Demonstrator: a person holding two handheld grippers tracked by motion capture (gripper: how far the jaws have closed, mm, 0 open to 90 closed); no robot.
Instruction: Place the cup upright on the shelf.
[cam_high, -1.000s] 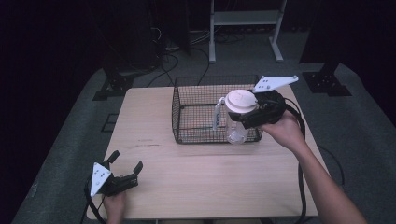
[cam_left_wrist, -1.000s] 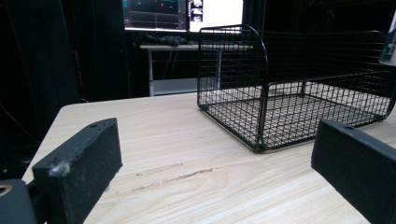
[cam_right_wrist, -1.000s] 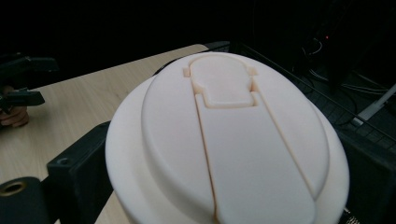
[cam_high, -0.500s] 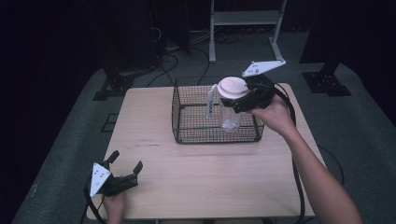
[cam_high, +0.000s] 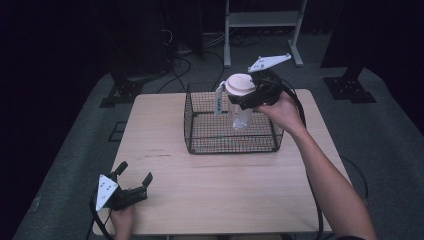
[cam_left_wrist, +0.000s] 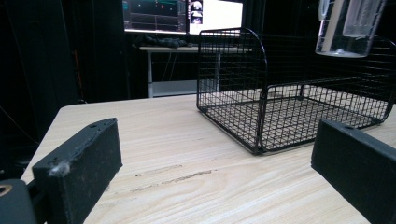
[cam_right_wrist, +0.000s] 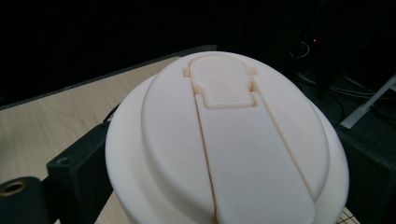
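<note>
A clear bottle (cam_high: 240, 109) with a cream lid (cam_high: 240, 84) and a white strap hangs above the black wire basket (cam_high: 200, 136). My right gripper (cam_high: 243, 98) is shut on it just under the lid. In the right gripper view the cream lid (cam_right_wrist: 229, 149) sits between my two black jaws. The bottle's clear base (cam_left_wrist: 345, 28) floats over the basket (cam_left_wrist: 261, 107) in the left gripper view. My left gripper (cam_high: 134, 175) rests open near the table's front left corner, with nothing between its fingers.
The light wooden table (cam_high: 225, 190) has bare room in front of the basket. Stand legs (cam_high: 227, 60) and cables lie on the dark floor behind it. A lit monitor (cam_left_wrist: 182, 16) stands beyond the table in the left gripper view.
My right gripper has carried the bottle up and to the left, from beside the basket's right side to above its inside. The left gripper has not moved.
</note>
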